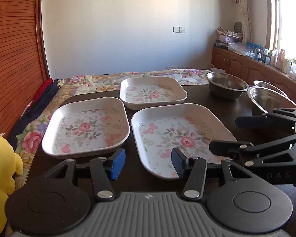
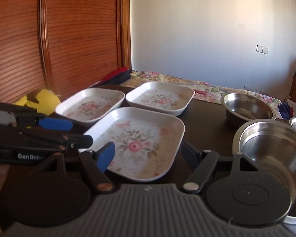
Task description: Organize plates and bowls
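- Plates (image 1: 184, 138): floral, rigid, likely light and slick; take yours by the raised rim.
- Left hand-held gripper (image 1: 148, 163): spread, pinching nothing.
- Right hand-held gripper (image 2: 148, 154): spread, empty.

- Left tool (image 1: 148, 163): angled downward, blue pads (image 1: 118, 163) parted, nothing pinched between them.
- Right tool (image 2: 148, 154): also tilted downward, fingers spread wider than the left's, gap empty.
- Side by side, close together, each crossing the edge of the other's wrist view.
- Hands mostly out of sight.
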A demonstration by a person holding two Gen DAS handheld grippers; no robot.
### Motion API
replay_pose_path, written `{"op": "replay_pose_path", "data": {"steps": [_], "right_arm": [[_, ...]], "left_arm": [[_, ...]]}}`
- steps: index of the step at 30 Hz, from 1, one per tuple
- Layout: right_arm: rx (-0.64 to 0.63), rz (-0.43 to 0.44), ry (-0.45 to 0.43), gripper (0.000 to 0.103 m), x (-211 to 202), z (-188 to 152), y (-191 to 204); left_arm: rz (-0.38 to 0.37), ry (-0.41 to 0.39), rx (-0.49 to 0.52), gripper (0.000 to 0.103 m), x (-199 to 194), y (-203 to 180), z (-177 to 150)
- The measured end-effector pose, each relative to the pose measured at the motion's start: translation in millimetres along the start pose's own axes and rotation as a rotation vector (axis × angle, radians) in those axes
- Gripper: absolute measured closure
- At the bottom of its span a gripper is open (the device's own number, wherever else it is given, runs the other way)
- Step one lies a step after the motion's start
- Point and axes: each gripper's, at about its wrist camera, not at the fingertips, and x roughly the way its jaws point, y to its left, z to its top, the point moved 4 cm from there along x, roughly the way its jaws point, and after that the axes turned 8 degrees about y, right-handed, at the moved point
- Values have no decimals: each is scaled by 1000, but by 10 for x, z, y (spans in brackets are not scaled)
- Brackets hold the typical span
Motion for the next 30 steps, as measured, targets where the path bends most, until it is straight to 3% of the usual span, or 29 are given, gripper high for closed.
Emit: {"op": "replay_pose_path", "data": {"steps": [9, 23, 30], "right_arm": [[-12, -21, 38, 37, 130, -6, 38], [9, -67, 79, 39, 280, -38, 10], [49, -56, 99, 45, 348, -52, -27]], "left_arm": [[-24, 16, -11, 50, 115, 17, 17], [-32, 39, -16, 58, 237, 47, -1], [-41, 39, -34, 70, 286, 47, 10]]}}
